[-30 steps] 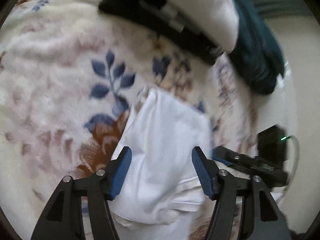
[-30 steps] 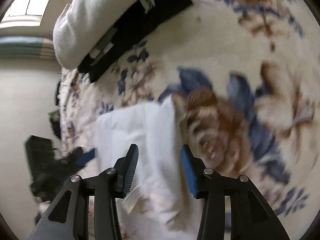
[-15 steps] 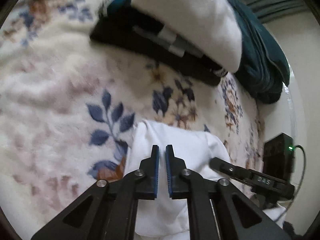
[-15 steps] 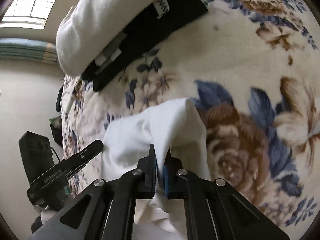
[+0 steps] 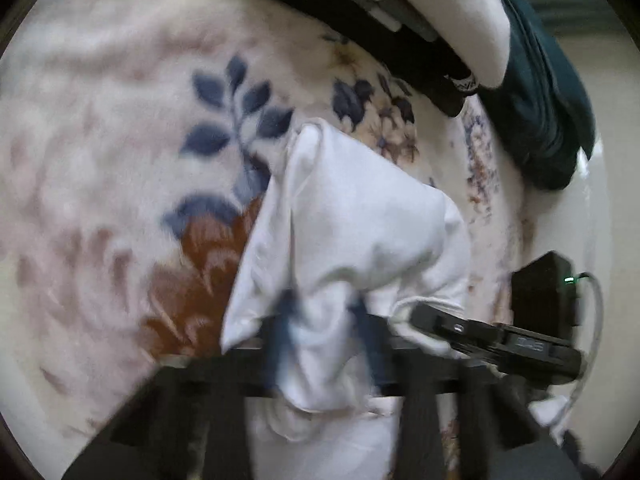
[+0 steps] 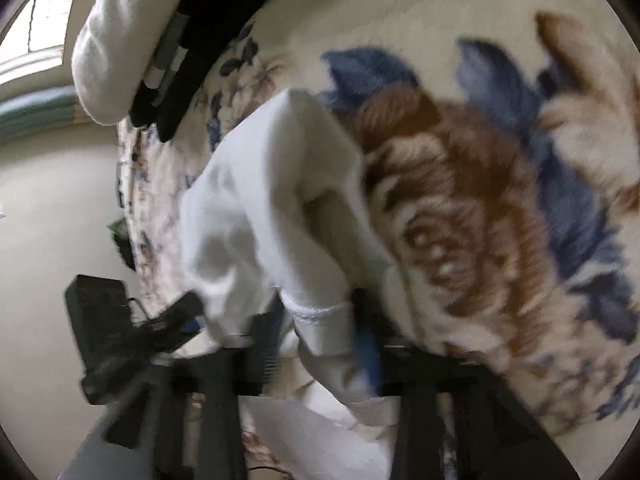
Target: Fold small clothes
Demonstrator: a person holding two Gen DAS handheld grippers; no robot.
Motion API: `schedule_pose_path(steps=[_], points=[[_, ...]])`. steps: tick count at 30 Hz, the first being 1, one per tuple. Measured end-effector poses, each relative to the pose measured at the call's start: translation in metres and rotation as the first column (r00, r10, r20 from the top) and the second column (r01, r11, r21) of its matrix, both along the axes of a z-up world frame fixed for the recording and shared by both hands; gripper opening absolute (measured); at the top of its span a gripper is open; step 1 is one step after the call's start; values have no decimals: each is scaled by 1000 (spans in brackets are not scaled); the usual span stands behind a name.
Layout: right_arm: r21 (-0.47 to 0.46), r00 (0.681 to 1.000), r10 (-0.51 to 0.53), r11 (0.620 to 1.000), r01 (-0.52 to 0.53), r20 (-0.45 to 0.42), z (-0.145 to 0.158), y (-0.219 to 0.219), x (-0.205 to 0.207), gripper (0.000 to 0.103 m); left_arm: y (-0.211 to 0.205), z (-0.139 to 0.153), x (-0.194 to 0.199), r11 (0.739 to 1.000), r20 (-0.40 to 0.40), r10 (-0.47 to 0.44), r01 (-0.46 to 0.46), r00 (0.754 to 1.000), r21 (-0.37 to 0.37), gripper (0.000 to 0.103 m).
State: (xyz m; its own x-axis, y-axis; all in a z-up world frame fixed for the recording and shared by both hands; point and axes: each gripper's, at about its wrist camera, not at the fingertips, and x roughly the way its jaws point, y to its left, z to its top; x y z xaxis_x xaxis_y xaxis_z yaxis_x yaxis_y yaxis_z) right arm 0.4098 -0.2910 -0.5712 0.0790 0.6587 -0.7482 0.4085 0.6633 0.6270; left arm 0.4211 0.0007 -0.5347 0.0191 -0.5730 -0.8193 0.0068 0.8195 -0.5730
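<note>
A small white garment (image 5: 360, 220) lies bunched into a raised fold on the floral fleece blanket (image 5: 100, 140). My left gripper (image 5: 324, 320) is at its near edge. Its blurred blue-padded jaws are opening, with a bunch of the white cloth between them. In the right wrist view the same garment (image 6: 272, 184) rises like a tent. My right gripper (image 6: 322, 332) has its jaws opening too, and the hemmed edge of the cloth hangs between them. Each gripper shows in the other's view: the right gripper's body (image 5: 500, 344) and the left gripper's body (image 6: 160, 328).
A stack of clothes lies at the far end of the blanket: a white piece (image 5: 440, 0) on a black one (image 5: 360, 12), with a dark teal one (image 5: 540, 100) beside them. The blanket's edge drops to a pale floor (image 6: 48, 220).
A second ago both grippers stood wide over the flat garment. Half a second ago they were shut on it. Now the jaws are parted again and the cloth stands bunched up higher.
</note>
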Motion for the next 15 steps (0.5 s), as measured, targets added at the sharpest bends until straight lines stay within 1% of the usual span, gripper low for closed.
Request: schedule_pose_path(steps=[1,3,4,6,7,8,9,10,11,12,13,14,15], points=[[29,1000,-26,999,25,7,2,2,-2,10,-2,5,3,1000,24,-8,8,1000,11,10],[92,997,-69,994,68,17,6,3,-5,10,-2,19,10,999,78,-16,13,997,39,9],[133,995,-92,987,88,25,9,4,-4,9,0,28,16,999,106,-15,11,994,38,9],[197,988,-149,971,139,36,12,4,-5,9,5,35,25,999,139,7,-14,990,43,9],[222,985,-171,962,161,27,10,3,-5,9,7,36,29,1000,135,10,-14,991,28,9],[171,987,-162,973,156,23,7,3,-3,9,6,33,32,1000,117,10,-13,993,17,9],[82,991,-126,989,122,43,9,4,0,9,5,29,34,1000,101,-1,-1,995,21,10],[25,994,-92,996,90,56,10,6,2,9,-1,20,33,998,68,-42,40,997,41,11],[-47,997,-41,998,44,58,10,9,5,9,-4,13,30,996,44,-64,61,997,64,13],[-104,999,6,995,-2,43,9,13,7,11,-3,10,27,994,35,-69,66,997,81,17],[-117,999,25,993,-21,32,8,14,7,13,0,9,23,993,32,-69,66,997,96,28],[-133,999,50,990,-48,15,9,16,8,24,4,10,19,993,32,-60,56,998,101,35],[-166,997,74,983,-72,4,13,18,7,32,9,13,15,994,38,-39,35,999,107,36]])
